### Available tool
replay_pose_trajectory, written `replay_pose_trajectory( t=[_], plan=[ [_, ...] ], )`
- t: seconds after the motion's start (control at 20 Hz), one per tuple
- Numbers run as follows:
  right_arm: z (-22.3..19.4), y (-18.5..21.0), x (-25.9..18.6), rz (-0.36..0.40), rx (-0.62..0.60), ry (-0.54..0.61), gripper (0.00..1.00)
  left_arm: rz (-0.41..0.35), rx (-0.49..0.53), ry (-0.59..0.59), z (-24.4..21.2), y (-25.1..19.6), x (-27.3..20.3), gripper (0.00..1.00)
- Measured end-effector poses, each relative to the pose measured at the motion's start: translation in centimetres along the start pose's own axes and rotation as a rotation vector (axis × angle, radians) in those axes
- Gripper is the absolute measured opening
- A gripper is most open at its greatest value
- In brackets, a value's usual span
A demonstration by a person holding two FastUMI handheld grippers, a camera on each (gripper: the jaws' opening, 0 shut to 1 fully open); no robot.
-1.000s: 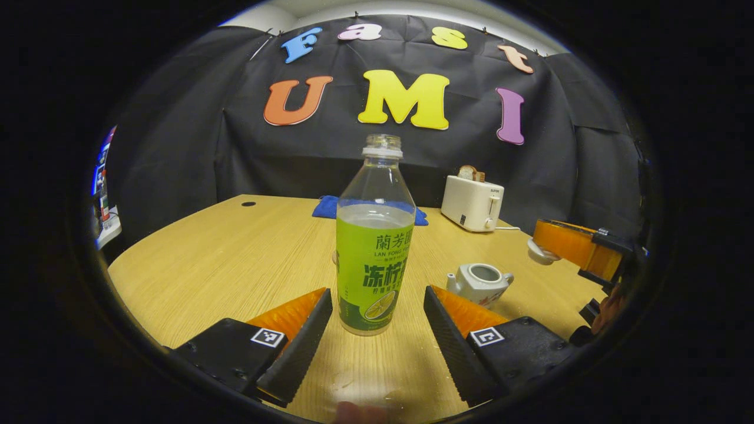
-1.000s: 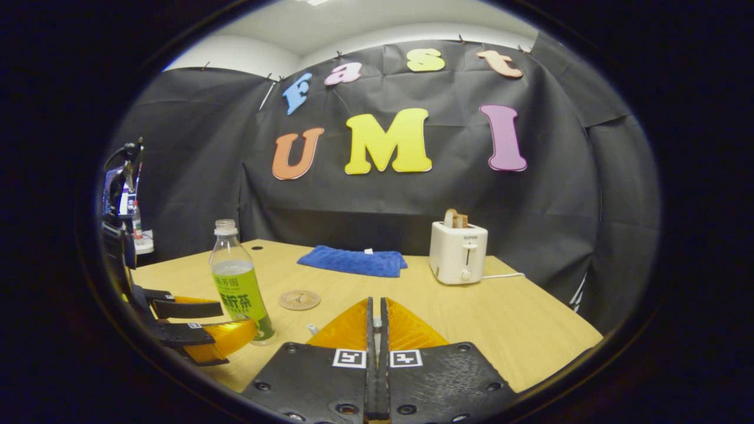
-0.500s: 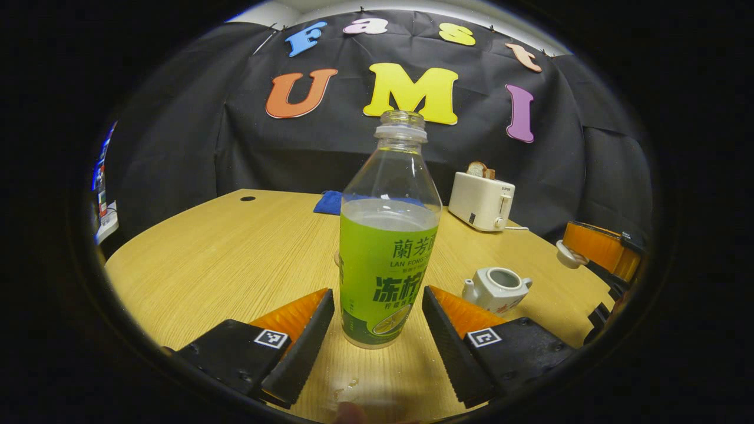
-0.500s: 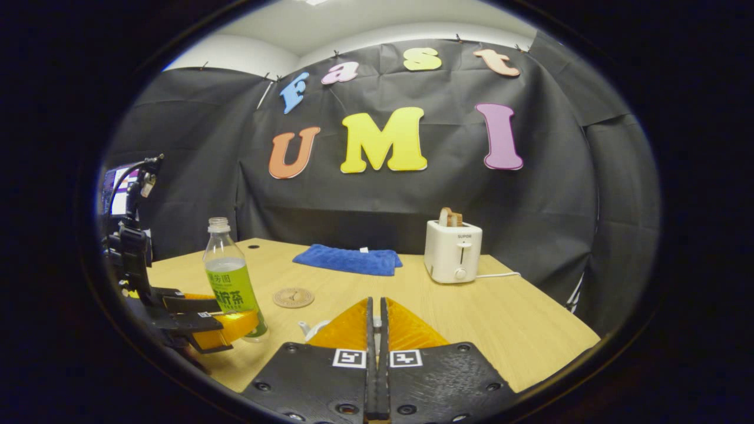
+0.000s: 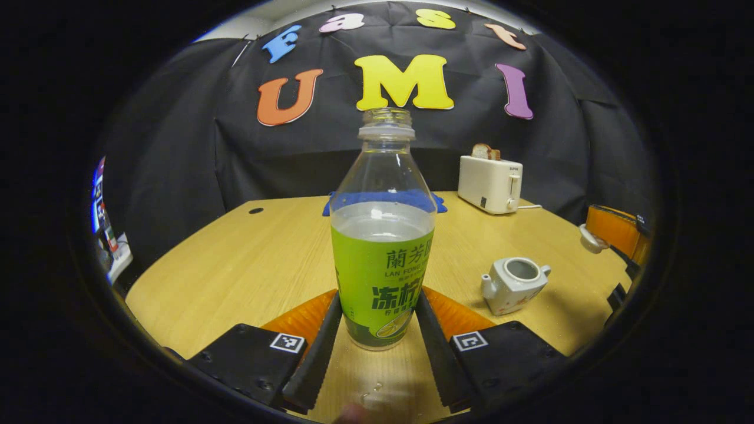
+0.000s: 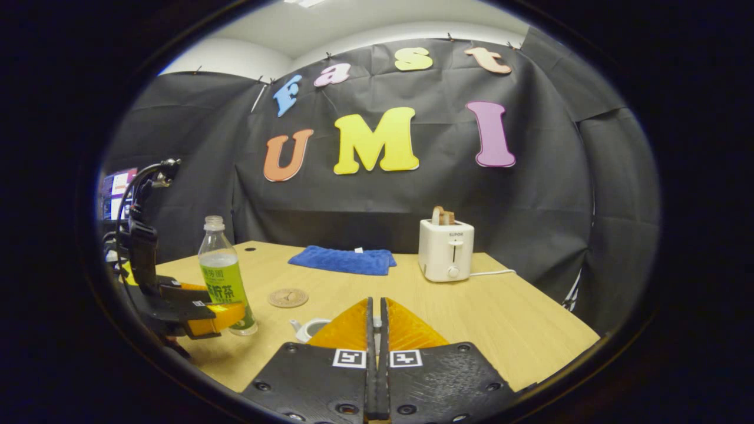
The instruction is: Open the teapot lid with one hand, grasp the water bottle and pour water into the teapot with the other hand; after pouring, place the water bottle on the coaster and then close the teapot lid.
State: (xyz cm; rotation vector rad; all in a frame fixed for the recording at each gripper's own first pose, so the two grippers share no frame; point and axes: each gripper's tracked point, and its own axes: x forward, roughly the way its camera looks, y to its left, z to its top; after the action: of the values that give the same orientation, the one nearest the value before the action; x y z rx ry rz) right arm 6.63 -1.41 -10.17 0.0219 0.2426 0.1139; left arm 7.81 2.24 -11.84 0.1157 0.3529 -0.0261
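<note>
While the right gripper [image 6: 375, 330], fingers pressed together, holds the lid [image 5: 589, 240] aloft, left gripper [image 5: 374, 327] fingers pinch the upright water bottle [image 5: 382, 247] on the tabletop [image 5: 247, 259], open teapot [image 5: 513, 284] lying to its right.

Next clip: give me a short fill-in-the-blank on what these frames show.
1. The left tongs close on the ____ part of the water bottle.
2. The teapot stands with its lid ____.
3. The bottle's neck carries no ____.
4. The coaster lies in front of the blue ____.

Missing words: lower; off; cap; towel
</note>
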Motion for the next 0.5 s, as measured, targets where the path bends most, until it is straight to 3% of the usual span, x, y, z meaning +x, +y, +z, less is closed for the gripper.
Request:
replay_pose_trajectory(
  t=[0.5],
  plan=[
    [-0.3, -3.1, -0.8, -0.014, 0.023, -0.001, 0.00, 0.175, 0.648, 0.061, 1.9, 3.8, -0.6, 0.73]
  ],
)
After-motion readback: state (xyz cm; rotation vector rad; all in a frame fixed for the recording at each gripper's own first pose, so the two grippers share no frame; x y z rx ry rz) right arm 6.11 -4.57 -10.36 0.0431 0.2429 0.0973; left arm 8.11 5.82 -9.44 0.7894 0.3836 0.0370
